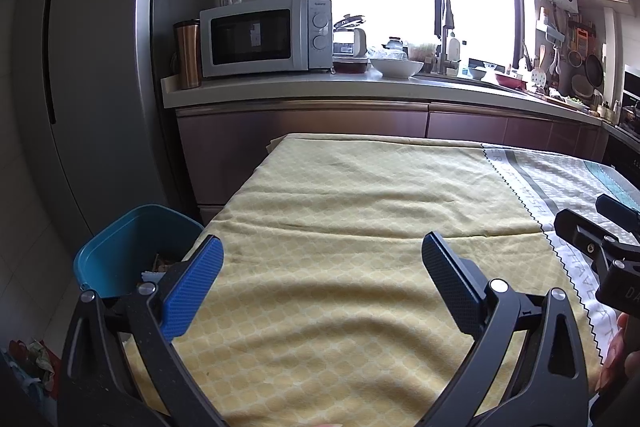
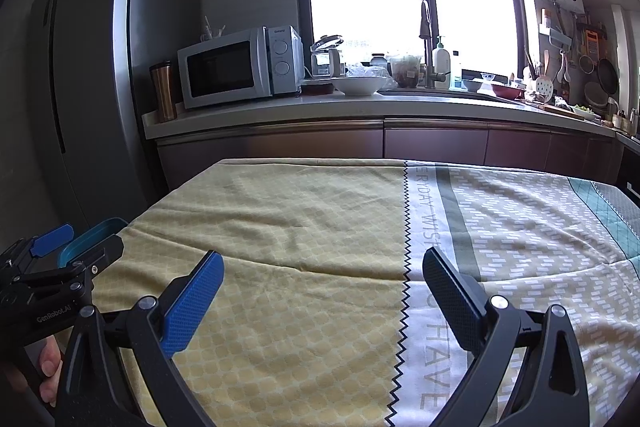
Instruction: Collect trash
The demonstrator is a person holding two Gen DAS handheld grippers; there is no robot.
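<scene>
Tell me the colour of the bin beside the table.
Teal-blue plastic bin; clearest in the left wrist view.

Yellow-patterned tablecloth (image 1: 340, 267), teal bin (image 1: 132, 247)

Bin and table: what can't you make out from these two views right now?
- Bin contents: left wrist view, mostly hidden behind the left gripper; a few scraps show, too small to identify.
- Bin in right wrist view: only a rim sliver, behind the left gripper.
- Table near edge: cut off by both frames' bottom edge and the right gripper.
</scene>
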